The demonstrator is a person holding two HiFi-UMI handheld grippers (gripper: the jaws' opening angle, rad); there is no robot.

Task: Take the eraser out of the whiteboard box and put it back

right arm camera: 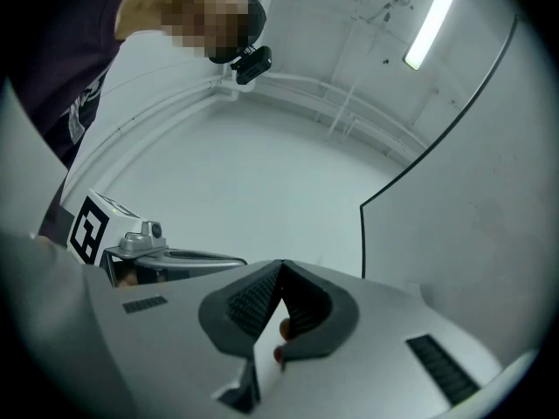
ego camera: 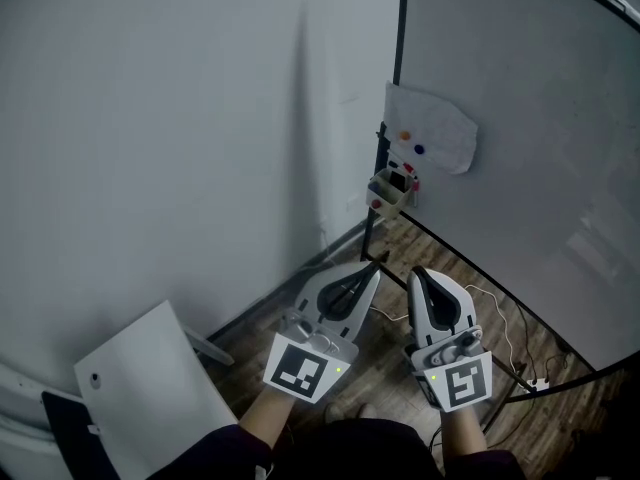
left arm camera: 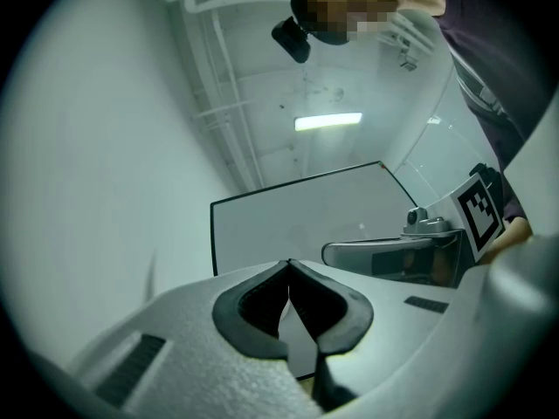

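Observation:
In the head view a small box [ego camera: 390, 192] hangs on the whiteboard's [ego camera: 530, 168] dark left frame. It holds a few items, one of them dark; I cannot tell which is the eraser. Above it a white sheet [ego camera: 432, 128] with coloured dots is stuck to the board. Both grippers are held side by side below the box, well short of it and pointing toward it. My left gripper [ego camera: 375, 266] [left arm camera: 288, 265] is shut with nothing in it. My right gripper [ego camera: 418, 273] [right arm camera: 279, 265] is shut too, its tips meeting and nothing held.
A grey wall [ego camera: 180, 118] fills the left. A white panel [ego camera: 150, 388] leans at the lower left. Cables [ego camera: 500, 318] and a power strip [ego camera: 540, 381] lie on the wooden floor [ego camera: 430, 258] under the board's lower frame.

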